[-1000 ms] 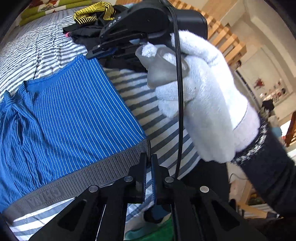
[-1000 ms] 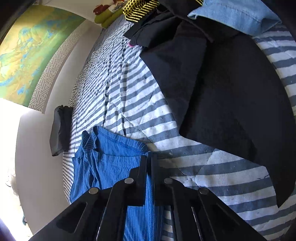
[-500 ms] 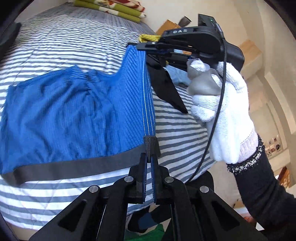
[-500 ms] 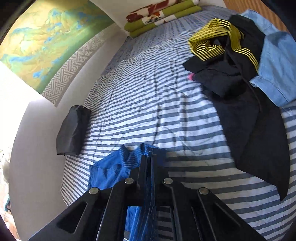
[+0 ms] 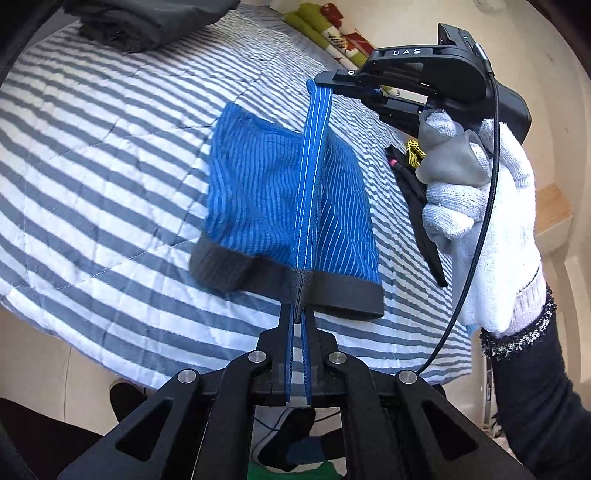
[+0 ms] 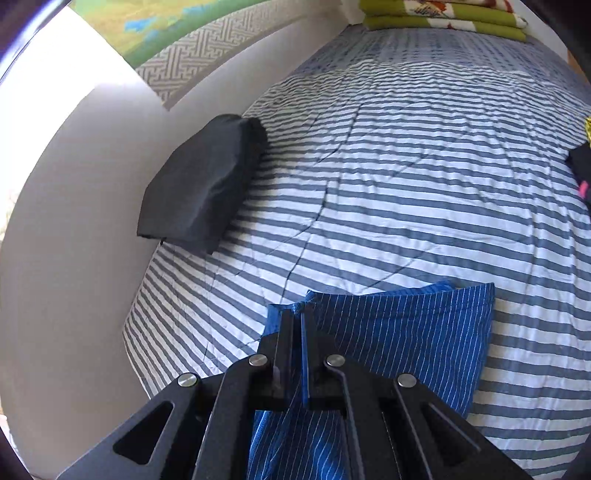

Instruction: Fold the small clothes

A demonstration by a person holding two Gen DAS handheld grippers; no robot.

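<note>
Blue pinstriped shorts (image 5: 269, 192) with a dark grey waistband (image 5: 343, 291) hang lifted above the striped bed, folded over along one side edge. My left gripper (image 5: 300, 314) is shut on the waistband corner. The right gripper (image 5: 325, 79), held by a white-gloved hand (image 5: 491, 221), is shut on the leg-hem corner at the far end of that taut edge. In the right wrist view my right gripper (image 6: 300, 317) pinches the blue fabric, and the shorts (image 6: 406, 332) drape down onto the bed.
A grey-and-white striped bedspread (image 6: 406, 166) covers the bed. A folded black garment (image 6: 199, 184) lies by the wall. Green patterned cushions (image 6: 443, 18) sit at the far end. Dark clothes with yellow (image 5: 413, 162) lie to the right.
Both grippers have lifted the shorts' side edge and carried it leftward across the bed, so the shorts went from lying flat to doubled over. Both stayed shut on the fabric.
</note>
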